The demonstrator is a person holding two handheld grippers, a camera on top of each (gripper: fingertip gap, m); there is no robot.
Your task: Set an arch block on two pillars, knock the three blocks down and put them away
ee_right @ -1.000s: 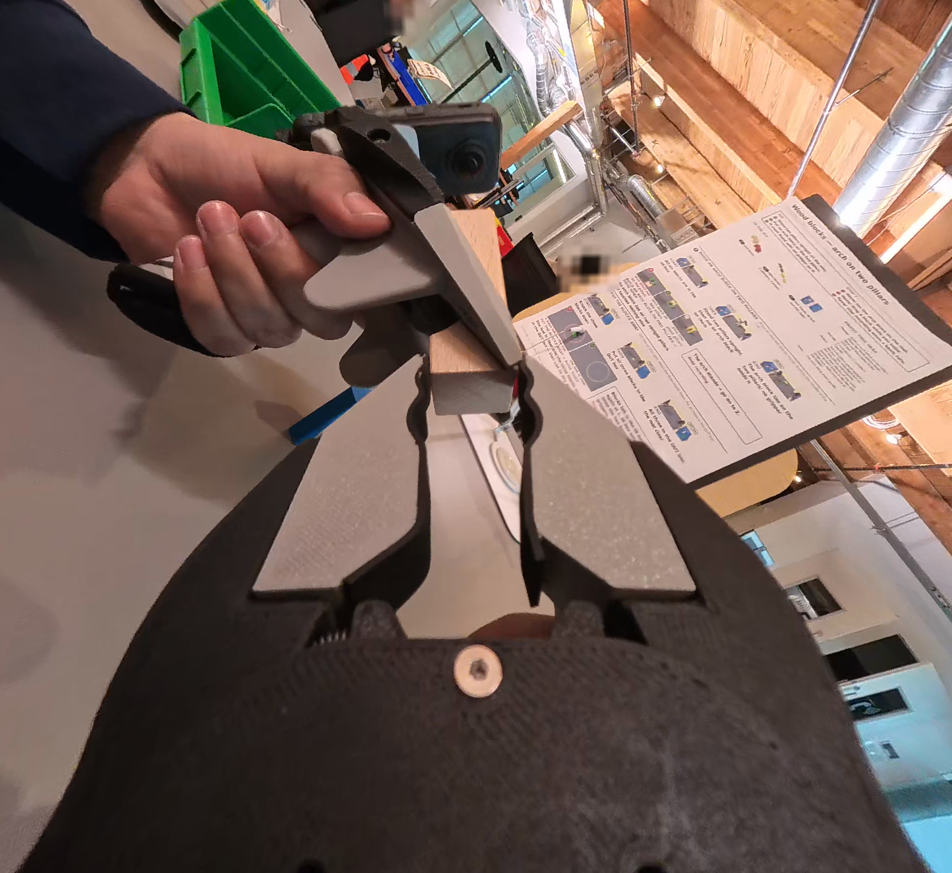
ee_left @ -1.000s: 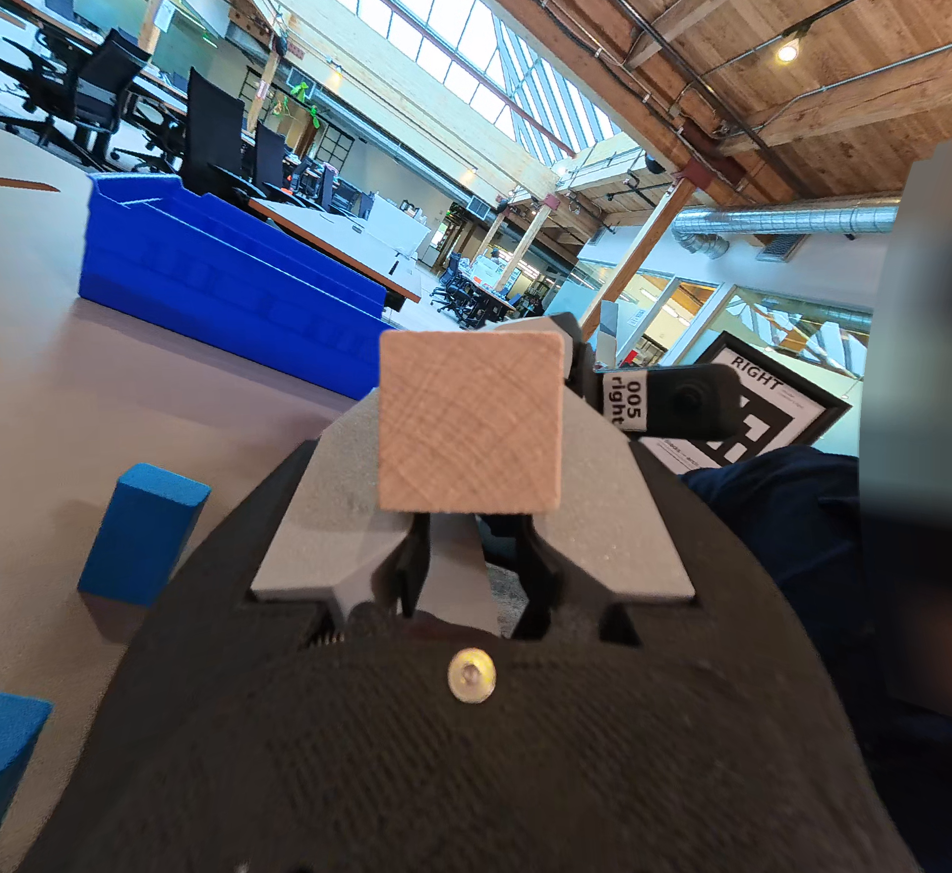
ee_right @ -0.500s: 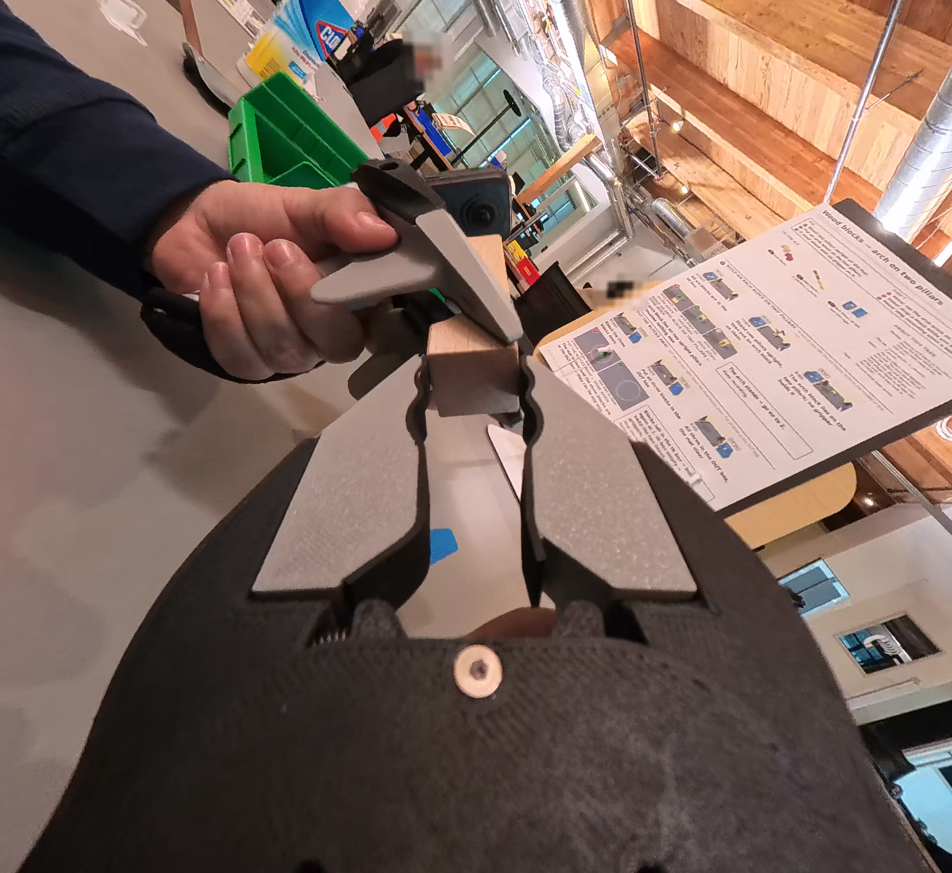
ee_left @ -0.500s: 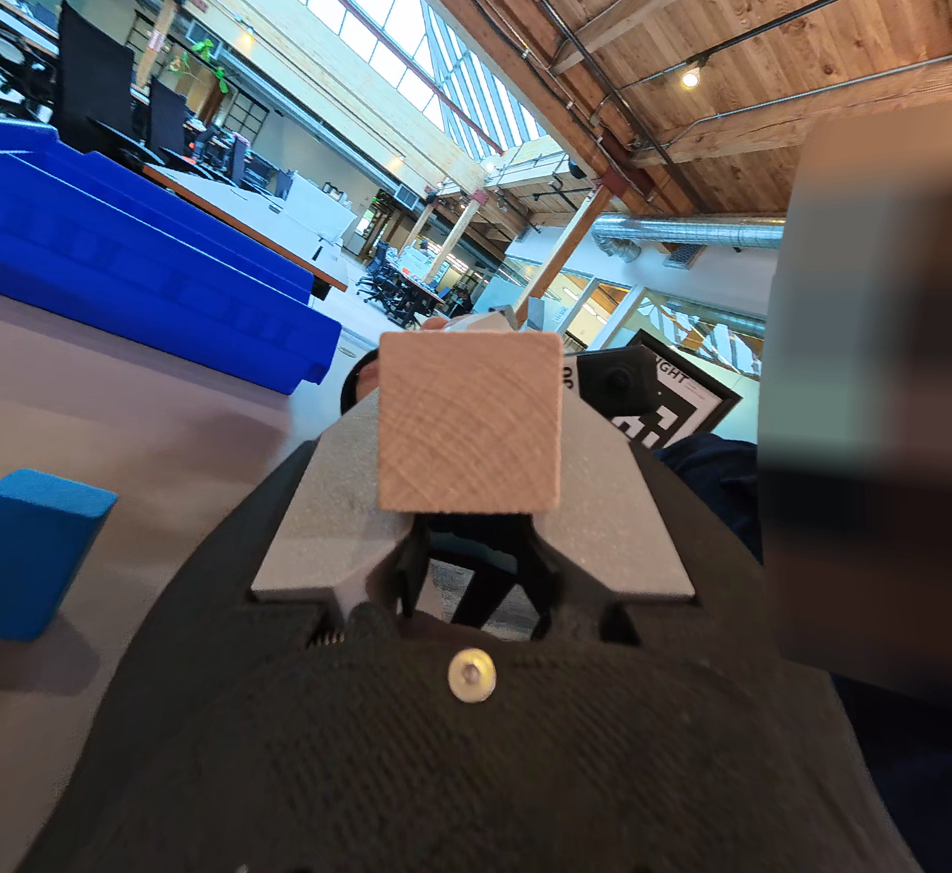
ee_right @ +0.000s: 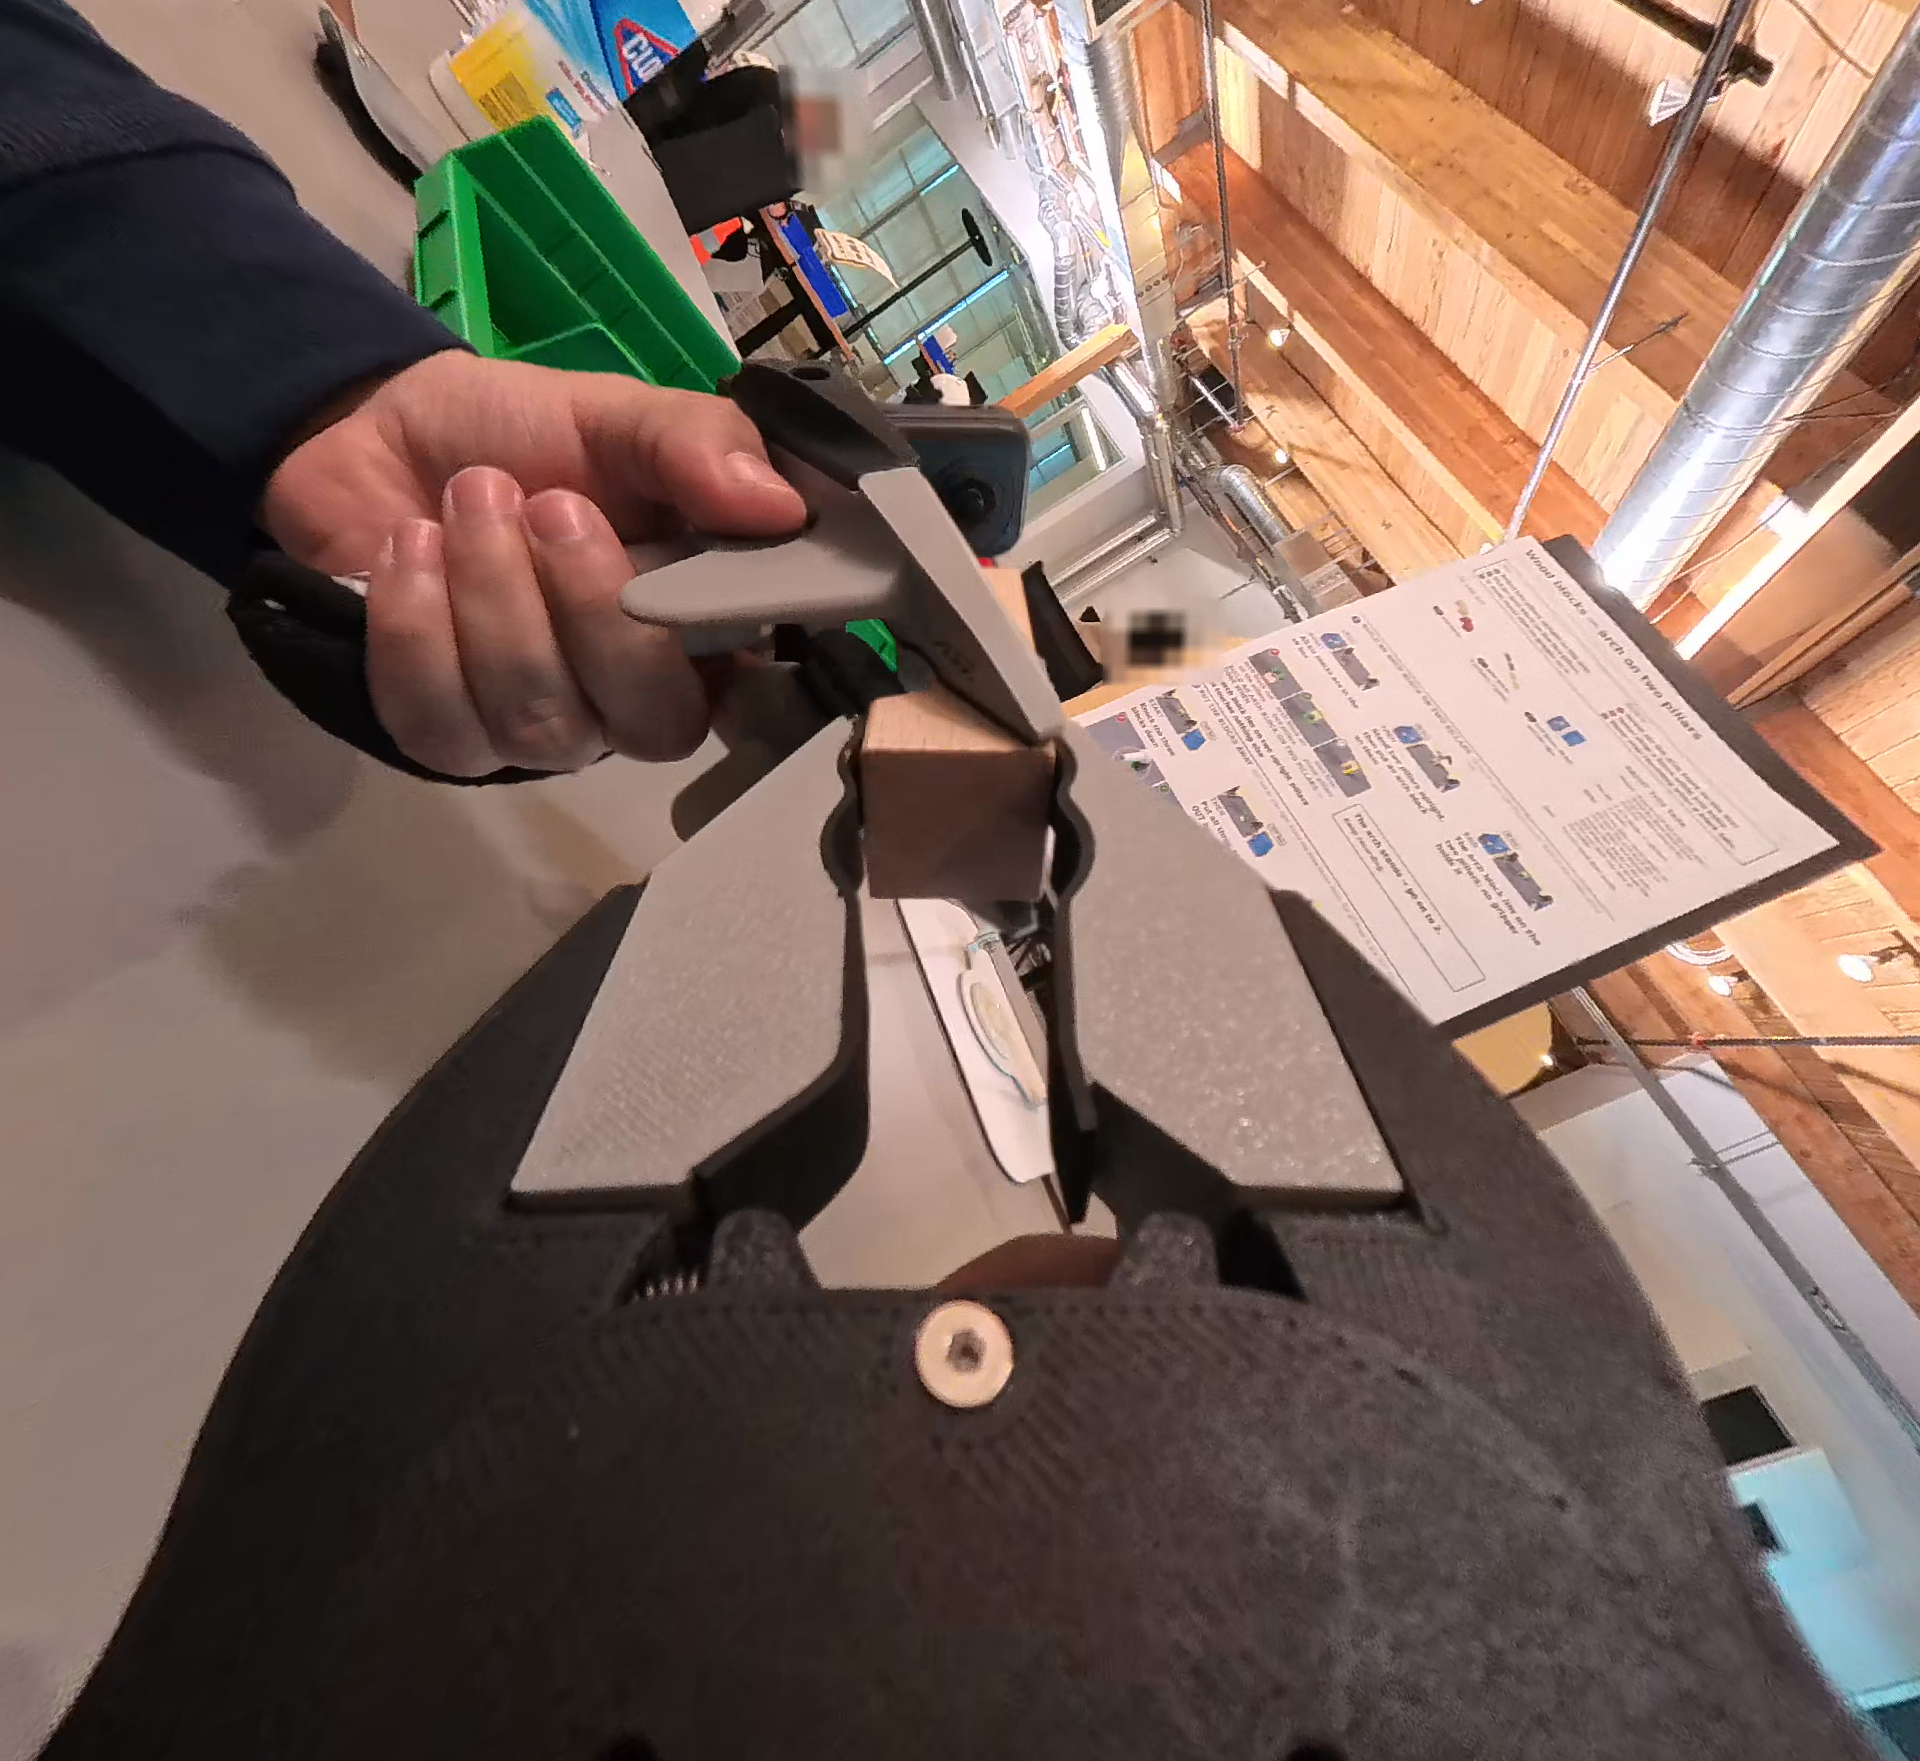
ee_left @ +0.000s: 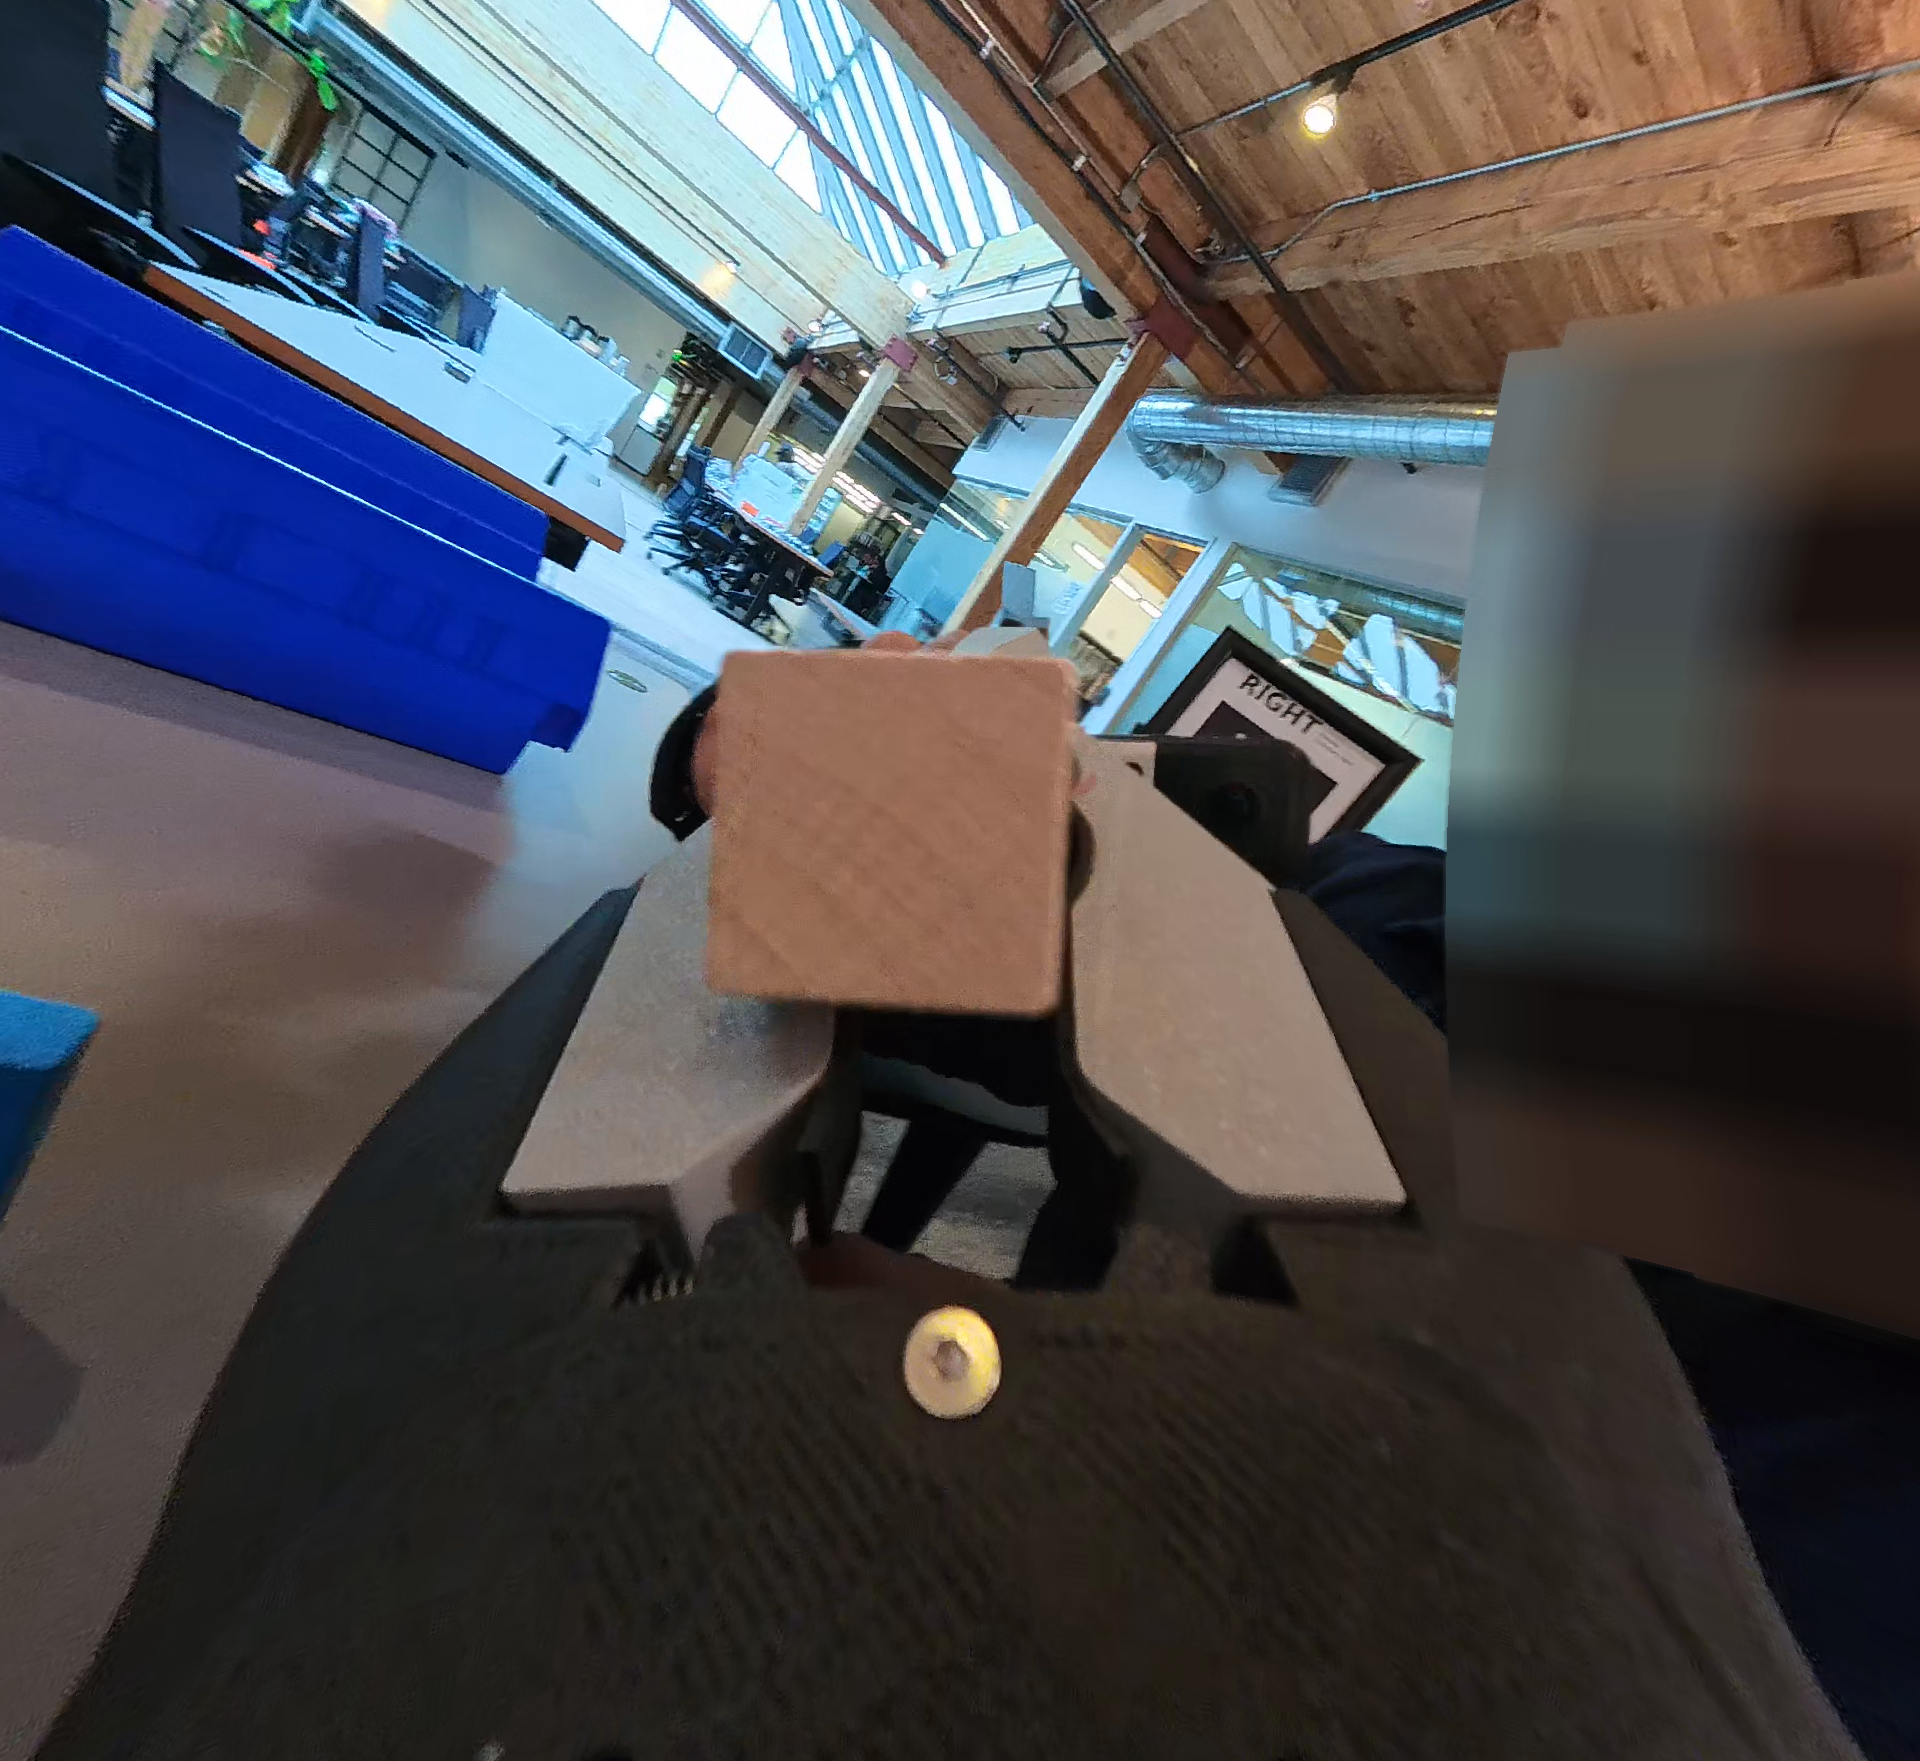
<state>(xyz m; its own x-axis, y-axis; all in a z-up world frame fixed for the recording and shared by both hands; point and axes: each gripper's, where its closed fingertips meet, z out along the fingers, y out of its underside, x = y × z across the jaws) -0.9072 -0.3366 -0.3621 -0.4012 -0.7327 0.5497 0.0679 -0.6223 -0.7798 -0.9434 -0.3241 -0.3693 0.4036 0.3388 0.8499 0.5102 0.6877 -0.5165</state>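
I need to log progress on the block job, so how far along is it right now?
Nothing looks finished: no arch stands on pillars in either view. In hand: the natural wood block is gripped at once by the right tongs and the left tongs, held up off the table. Left: a blue block waits on the table; building, knocking down and storing in the blue bin.

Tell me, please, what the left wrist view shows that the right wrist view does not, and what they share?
Only the left wrist view shows the blue bin and, at its left edge, a blue block on the table. Only the right wrist view shows the green bin, the instruction sheet and the hand holding the left gripper. Both show the wooden block, gripped by both grippers at once.
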